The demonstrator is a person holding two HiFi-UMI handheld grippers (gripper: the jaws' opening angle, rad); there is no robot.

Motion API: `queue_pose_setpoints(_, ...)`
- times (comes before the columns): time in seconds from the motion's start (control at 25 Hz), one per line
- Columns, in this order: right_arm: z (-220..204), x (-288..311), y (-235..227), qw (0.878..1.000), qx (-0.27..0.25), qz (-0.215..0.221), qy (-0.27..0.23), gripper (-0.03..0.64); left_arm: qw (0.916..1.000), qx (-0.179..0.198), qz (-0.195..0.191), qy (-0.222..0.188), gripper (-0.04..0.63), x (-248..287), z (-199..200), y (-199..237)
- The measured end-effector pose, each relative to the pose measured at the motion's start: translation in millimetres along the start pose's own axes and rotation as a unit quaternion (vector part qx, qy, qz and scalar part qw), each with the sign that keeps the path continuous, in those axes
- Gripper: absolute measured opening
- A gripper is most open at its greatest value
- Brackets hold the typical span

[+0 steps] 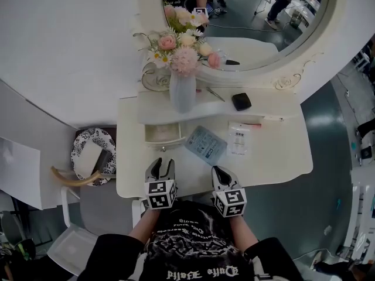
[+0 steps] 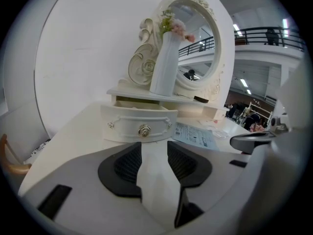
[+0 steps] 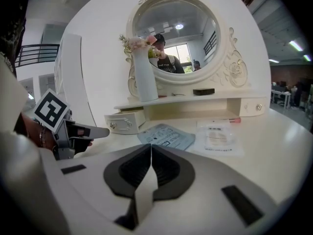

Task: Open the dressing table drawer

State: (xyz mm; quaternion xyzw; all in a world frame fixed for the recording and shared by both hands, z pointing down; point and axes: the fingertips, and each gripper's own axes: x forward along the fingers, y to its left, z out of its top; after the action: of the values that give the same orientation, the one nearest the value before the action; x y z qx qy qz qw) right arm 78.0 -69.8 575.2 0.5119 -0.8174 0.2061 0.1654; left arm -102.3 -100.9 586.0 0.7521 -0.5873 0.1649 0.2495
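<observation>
The small left drawer (image 1: 163,134) of the cream dressing table (image 1: 275,157) stands pulled out, its inside showing from above. In the left gripper view its curved front (image 2: 122,124) with a round metal knob (image 2: 144,130) faces me. My left gripper (image 1: 162,164) hovers just before that knob, jaws open with nothing between them (image 2: 154,148). My right gripper (image 1: 221,171) rests near the table's front edge, its jaws shut and empty (image 3: 150,148). The right gripper view shows the open drawer (image 3: 122,123) at left behind the left gripper (image 3: 73,131).
A white vase of pink flowers (image 1: 183,89) stands on the shelf above the drawer, before the round mirror (image 1: 252,16). A black case (image 1: 241,101) lies on the shelf. A blue packet (image 1: 206,144) and a clear packet (image 1: 239,138) lie on the tabletop. A patterned plate (image 1: 94,151) sits left of the table.
</observation>
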Motion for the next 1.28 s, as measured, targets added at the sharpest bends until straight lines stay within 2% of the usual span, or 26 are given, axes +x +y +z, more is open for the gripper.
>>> queue_pose_setpoints(0.16,-0.9,2.8,5.0,1.0,-0.005,0.01,0.005,0.012,0.9992,0.014,-0.032,-0.019,0.158,-5.4,6.4,-13.0)
queue_pose_setpoints(0.28,-1.1,4.7,10.0,1.0,-0.008,0.019,0.004,0.011,0.9966,0.003,-0.078,-0.027,0.153,-9.4,10.2,-26.6)
queue_pose_setpoints(0.4,-3.0,8.5,15.2,0.999,-0.008,0.031,0.009,0.011,0.9948,0.003,-0.099,-0.026,0.135,-10.4,8.2,-32.8)
queue_pose_setpoints(0.76,-4.6,17.3,30.2,0.998,-0.018,0.057,0.023,0.009,0.9911,0.043,-0.126,-0.007,0.023,-9.4,5.1,-46.3)
queue_pose_setpoints(1.28,-4.7,21.5,24.2,0.998,-0.014,0.051,0.025,0.009,0.9868,0.054,-0.152,0.005,0.02,-4.7,1.4,-57.4)
